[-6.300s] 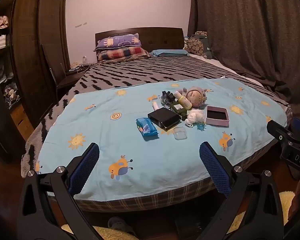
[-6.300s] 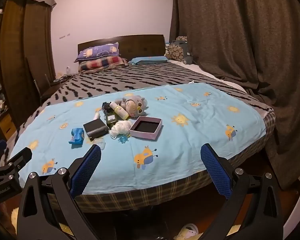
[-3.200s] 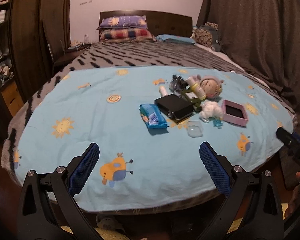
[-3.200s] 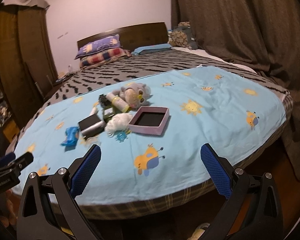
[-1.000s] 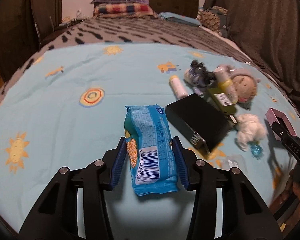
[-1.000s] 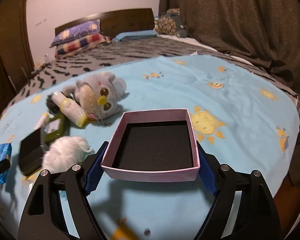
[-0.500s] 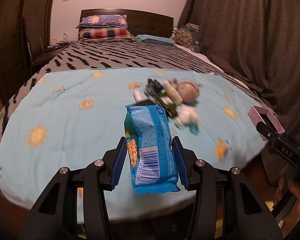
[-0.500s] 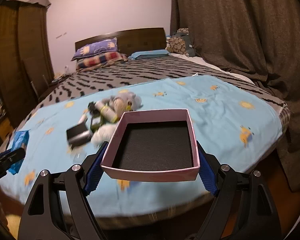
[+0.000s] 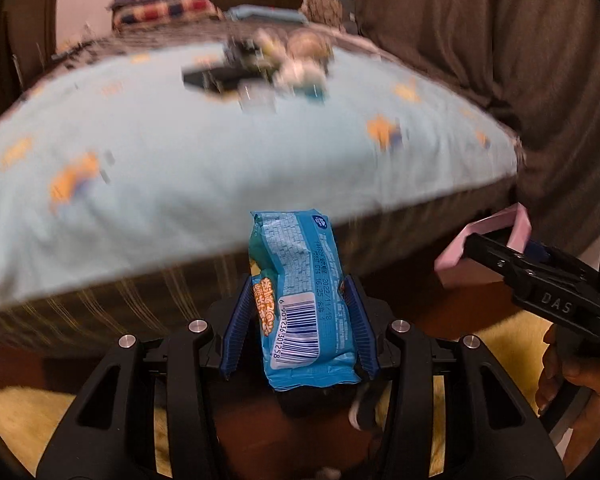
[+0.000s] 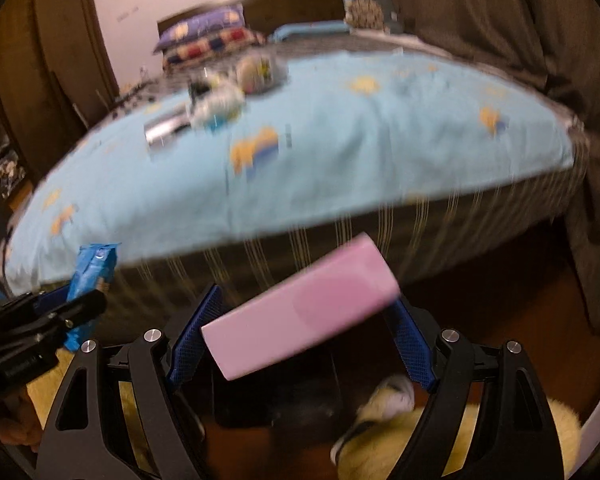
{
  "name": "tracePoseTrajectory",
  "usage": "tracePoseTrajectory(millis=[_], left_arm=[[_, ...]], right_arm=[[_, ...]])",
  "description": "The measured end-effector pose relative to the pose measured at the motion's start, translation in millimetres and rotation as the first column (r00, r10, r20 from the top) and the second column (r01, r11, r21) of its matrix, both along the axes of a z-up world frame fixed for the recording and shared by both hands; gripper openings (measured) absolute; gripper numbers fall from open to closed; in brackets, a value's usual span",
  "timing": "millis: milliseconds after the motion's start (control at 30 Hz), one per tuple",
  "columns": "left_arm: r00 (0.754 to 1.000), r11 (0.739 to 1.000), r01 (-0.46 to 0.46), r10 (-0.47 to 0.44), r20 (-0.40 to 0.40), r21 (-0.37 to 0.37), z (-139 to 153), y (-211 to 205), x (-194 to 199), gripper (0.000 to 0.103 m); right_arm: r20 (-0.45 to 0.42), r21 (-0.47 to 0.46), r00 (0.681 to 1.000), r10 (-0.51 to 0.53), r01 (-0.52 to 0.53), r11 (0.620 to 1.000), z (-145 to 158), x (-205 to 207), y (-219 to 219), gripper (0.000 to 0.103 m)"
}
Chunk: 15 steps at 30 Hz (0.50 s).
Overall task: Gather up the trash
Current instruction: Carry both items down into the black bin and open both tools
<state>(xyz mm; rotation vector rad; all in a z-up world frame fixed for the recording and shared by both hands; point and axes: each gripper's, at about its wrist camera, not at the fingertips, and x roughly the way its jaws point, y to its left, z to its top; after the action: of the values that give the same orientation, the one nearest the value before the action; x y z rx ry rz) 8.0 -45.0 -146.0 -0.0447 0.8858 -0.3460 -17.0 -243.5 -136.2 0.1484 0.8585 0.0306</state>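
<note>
My left gripper is shut on a blue snack packet, held low in front of the bed's foot edge. The packet also shows at the left of the right wrist view. In the right wrist view the pink box sits tilted between the blue pads of my right gripper, its underside toward the camera; motion blur hides whether the pads still touch it. The box also shows in the left wrist view, at the tip of the right gripper. Both grippers are below the mattress level.
The bed with the light blue sheet fills the upper view. A blurred pile of a black box, bottles, a plush toy and a tissue ball stays on it. Dark curtains hang at the right. Yellow rug and a dark bin lie below.
Both grippers have pulled back off the bed and dropped below its edge, carrying the packet and the box. The pink box has tipped over between the right pads.
</note>
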Motion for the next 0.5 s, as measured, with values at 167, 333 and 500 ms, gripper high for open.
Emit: tracePoseTrajectory(millis=[167,333,500], left_arm=[[0.994,1.000,0.023,-0.025,-0.105,-0.017,-47,-10,0,0.044],[0.979,0.999,0.034,-0.035,-0.202,-0.007,-95,-14,12,0.044],[0.968,0.998,0.054,-0.045,-0.247,0.030,-126,-18,23,0.044]], right_arm=[[-0.095,0.005,0.995,0.025,-0.024,1.000,-46,2,8,0.060],[-0.173,0.051,0.984,0.041,-0.033,0.998,-87,17,12,0.051],[-0.226,0.053,0.973,0.041,-0.030,0.998,-111,26,16,0.050]])
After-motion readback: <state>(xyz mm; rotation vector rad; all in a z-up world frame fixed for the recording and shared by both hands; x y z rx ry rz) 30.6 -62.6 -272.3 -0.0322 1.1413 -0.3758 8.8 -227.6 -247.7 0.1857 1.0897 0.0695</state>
